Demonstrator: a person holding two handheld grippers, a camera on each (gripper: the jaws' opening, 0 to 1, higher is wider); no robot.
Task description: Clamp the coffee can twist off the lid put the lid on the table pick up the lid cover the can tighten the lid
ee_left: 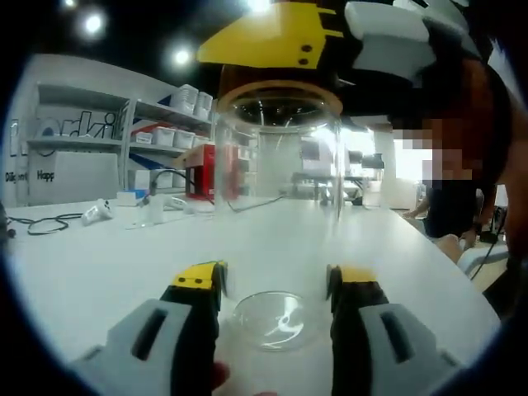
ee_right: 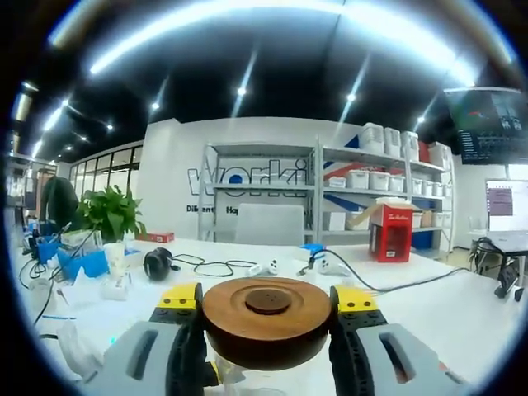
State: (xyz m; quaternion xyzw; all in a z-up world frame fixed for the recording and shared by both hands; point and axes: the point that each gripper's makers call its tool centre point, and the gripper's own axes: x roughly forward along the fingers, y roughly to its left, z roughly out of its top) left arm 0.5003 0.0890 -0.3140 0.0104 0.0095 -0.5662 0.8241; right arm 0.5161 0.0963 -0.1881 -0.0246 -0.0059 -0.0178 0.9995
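Gripped at its base between the left gripper's (ee_left: 276, 290) yellow-tipped jaws, the tall clear glass coffee can (ee_left: 278, 181) stands upright on the white table (ee_left: 99, 264). Above its mouth, the right gripper (ee_right: 266, 307) clenches the round brown wooden lid (ee_right: 267, 318). Far shelves (ee_right: 363, 194) carry white boxes.

The can (ee_left: 276, 157) is clear, glossy glass. Its lid (ee_right: 268, 318) at 6 o'clock looks like smooth brown wood with a soft sheen. The table (ee_left: 107, 264) is matt white.
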